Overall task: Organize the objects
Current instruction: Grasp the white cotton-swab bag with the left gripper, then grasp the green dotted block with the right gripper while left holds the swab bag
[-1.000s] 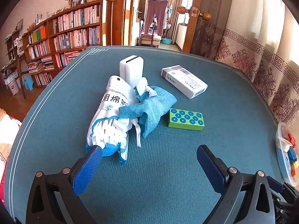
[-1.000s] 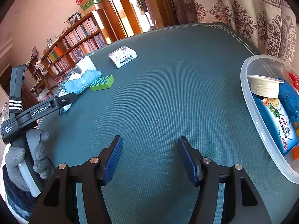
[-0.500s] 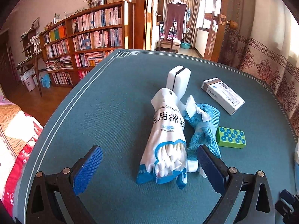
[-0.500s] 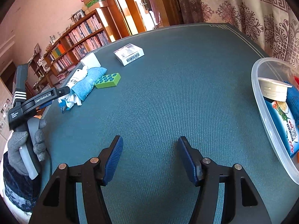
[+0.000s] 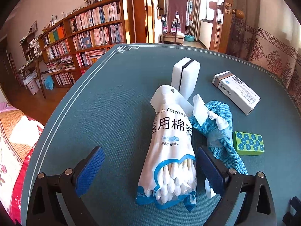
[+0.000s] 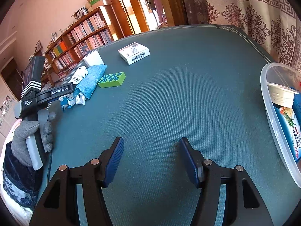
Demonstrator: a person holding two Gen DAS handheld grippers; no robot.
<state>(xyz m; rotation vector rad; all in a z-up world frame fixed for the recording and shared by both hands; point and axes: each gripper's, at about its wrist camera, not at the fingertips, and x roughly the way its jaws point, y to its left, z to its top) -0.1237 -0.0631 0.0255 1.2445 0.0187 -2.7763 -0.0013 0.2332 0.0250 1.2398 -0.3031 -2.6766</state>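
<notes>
Straddling the lower end of one bag of cotton swabs (image 5: 172, 150), the left gripper (image 5: 149, 171) has its jaws spread wide, one blue pad on each side of the bag with a gap on either side, so nothing is clamped. Its right pad lies over the edge of a blue knitted cloth (image 5: 219, 130) bundled with white paper, which lies against the bag's right side. Whether the pads touch the table (image 5: 112, 113) cannot be told.

The right gripper (image 6: 151, 160) is also wide open and holds nothing, hovering over bare green cloth well apart from the clutter.

Counted on the table: one swab bag, one blue cloth, one white sponge block (image 5: 185, 76) with a dark middle stripe just behind the bag, one white medicine box (image 5: 236, 92) farther right, and one green block with blue dots (image 5: 248, 145) near the cloth. One clear plastic bin (image 6: 270, 113) sits at the right edge, holding one white cup (image 6: 282, 96) and a printed packet (image 6: 290, 130).
</notes>
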